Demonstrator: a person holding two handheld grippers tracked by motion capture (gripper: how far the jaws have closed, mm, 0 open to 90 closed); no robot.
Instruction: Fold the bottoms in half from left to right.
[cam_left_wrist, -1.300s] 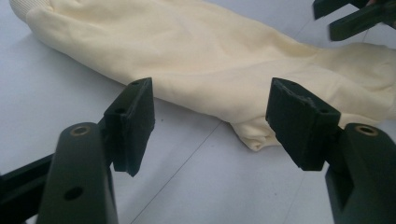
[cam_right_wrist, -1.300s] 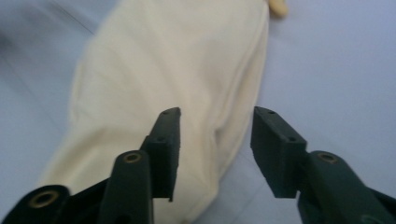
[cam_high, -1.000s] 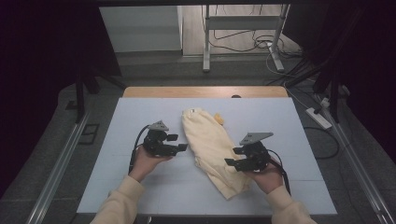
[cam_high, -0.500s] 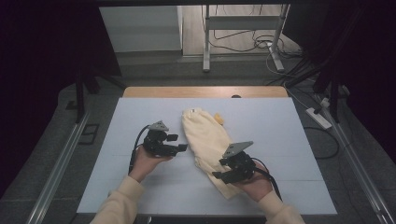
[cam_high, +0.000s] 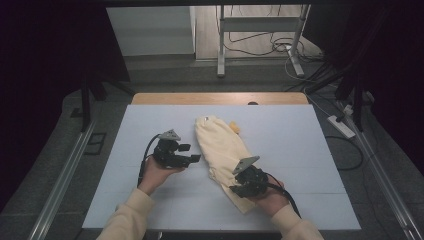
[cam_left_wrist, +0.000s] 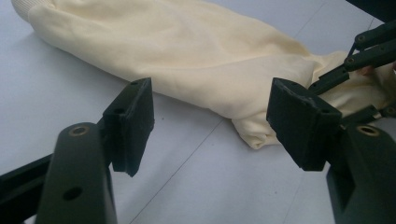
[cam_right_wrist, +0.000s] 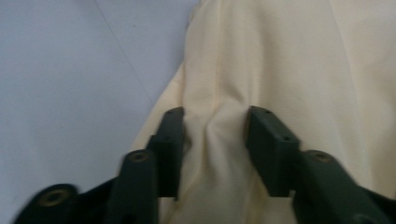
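the right tool (cam_high: 244, 184) has moved in onto the near end of the yellow cloth (cam_high: 221, 148), jaws half closed around a fold. the left tool (cam_high: 186, 156) waits wide open, empty, beside the cloth on the tabletop (cam_high: 320, 150); a pull or fold seems next.

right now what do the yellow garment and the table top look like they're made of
Garment: soft knit cotton or fleece by its look, matte pale yellow, creasing where the right gripper bunches it, with a ribbed cuff at one end. Table top: smooth matte pale board or mat with thin seam lines; which one is unclear.
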